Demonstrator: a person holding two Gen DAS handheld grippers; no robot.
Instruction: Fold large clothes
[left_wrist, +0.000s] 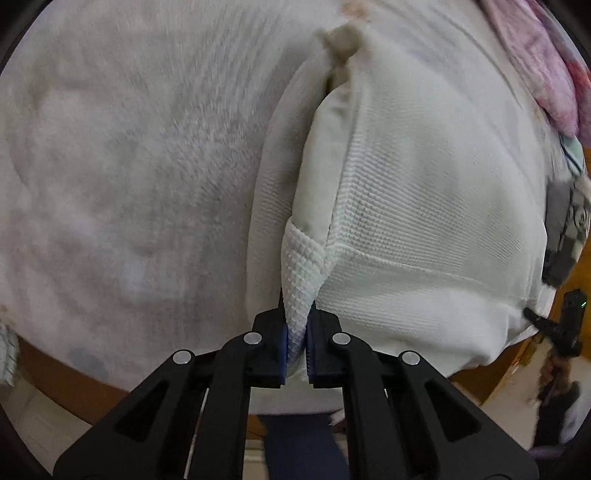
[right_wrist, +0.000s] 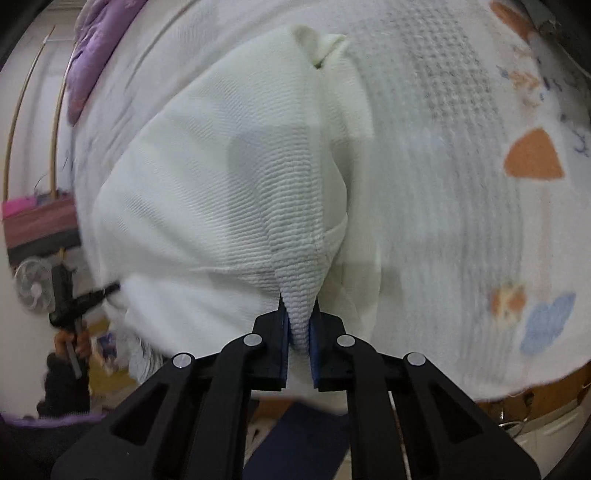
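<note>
The white garment (left_wrist: 406, 206) lies on the fuzzy bed cover (left_wrist: 129, 166), near the cover's front edge. It is soft, floppy and bumpy like a waffle, and I think it is light (it will sag, so hold it at the corners). The left gripper (left_wrist: 296, 347) is pinched tight on one corner. The right gripper (right_wrist: 299, 343) pinches the other corner.

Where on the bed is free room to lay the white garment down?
Free: the plain blanket left of the white garment, and the printed blanket on its right side. Crowded: the far edge, where pink-purple bedding lies.
</note>
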